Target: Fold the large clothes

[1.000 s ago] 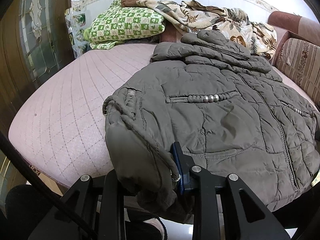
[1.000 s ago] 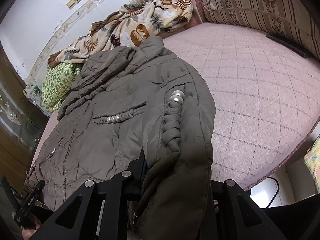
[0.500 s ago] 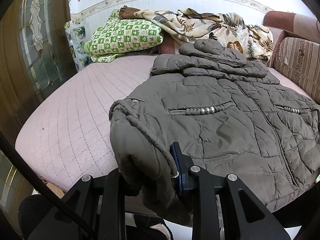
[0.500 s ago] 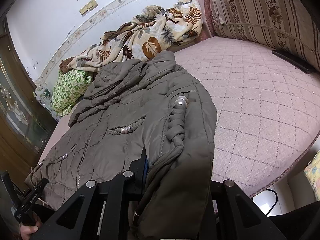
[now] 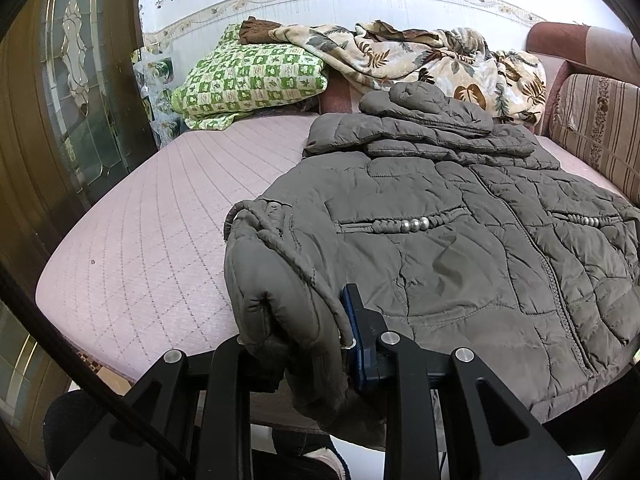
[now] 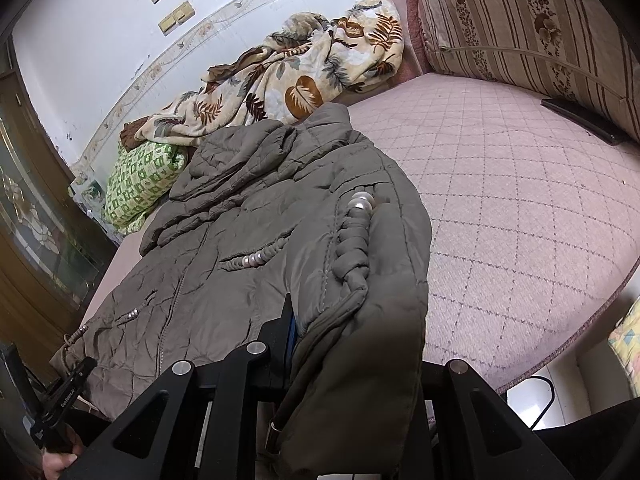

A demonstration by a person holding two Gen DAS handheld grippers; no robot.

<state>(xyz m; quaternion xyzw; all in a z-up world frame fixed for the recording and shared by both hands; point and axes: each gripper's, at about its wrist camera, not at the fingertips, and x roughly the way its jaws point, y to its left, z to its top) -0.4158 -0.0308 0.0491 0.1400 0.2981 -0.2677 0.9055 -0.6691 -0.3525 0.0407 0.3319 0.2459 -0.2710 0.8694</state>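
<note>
Left gripper (image 5: 320, 344) clamped on bunched hem corner of jacket (image 5: 460, 248); right gripper (image 6: 320, 344) pinches opposite corner, far finger hidden, likely closed on fabric. Both corners raised for lengthwise fold. Jacket flat on pink mattress (image 5: 160, 220), hem overhanging near edge. Bare mattress either side; blanket (image 5: 420, 56) beyond collar.

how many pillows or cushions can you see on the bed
2: a green checked pillow at the head by the wall, and a striped cushion along the side. The floral blanket may hide more.
</note>
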